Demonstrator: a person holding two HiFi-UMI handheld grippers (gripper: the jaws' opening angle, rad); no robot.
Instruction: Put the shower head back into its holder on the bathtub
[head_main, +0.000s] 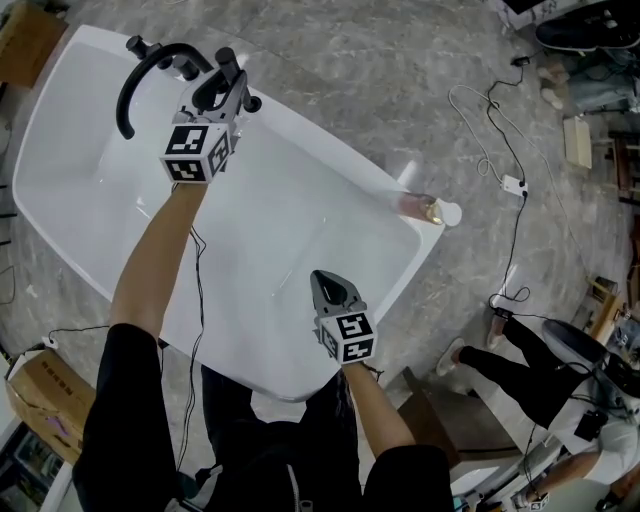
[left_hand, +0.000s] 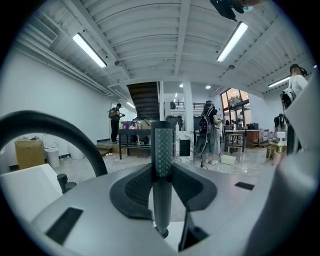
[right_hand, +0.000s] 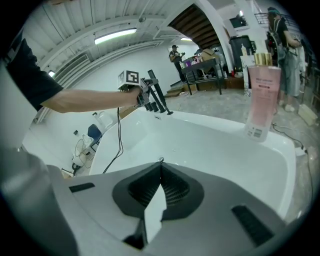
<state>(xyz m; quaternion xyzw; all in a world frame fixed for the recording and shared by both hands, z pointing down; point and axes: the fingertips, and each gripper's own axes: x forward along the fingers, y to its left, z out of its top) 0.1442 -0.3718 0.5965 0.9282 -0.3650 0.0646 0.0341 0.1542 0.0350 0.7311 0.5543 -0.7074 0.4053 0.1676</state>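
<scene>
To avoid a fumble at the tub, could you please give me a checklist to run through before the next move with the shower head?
1. Left tool clamped on the shower head: ok.
2. Shower head upright between the jaws: ok.
3. Holder in sight beside the black faucet: cannot tell, the tool covers that spot.
4. Right tool shut, empty, away from the faucet: ok.
5. Pink bottle on the bathtub rim, clear of the path: ok.

Pink bottle (right_hand: 263, 97), cardboard box (head_main: 40, 385)

No legible text, pink bottle (right_hand: 263, 97) label too small, left marker cube (head_main: 197, 153) and right marker cube (head_main: 348, 337) show only squares
</scene>
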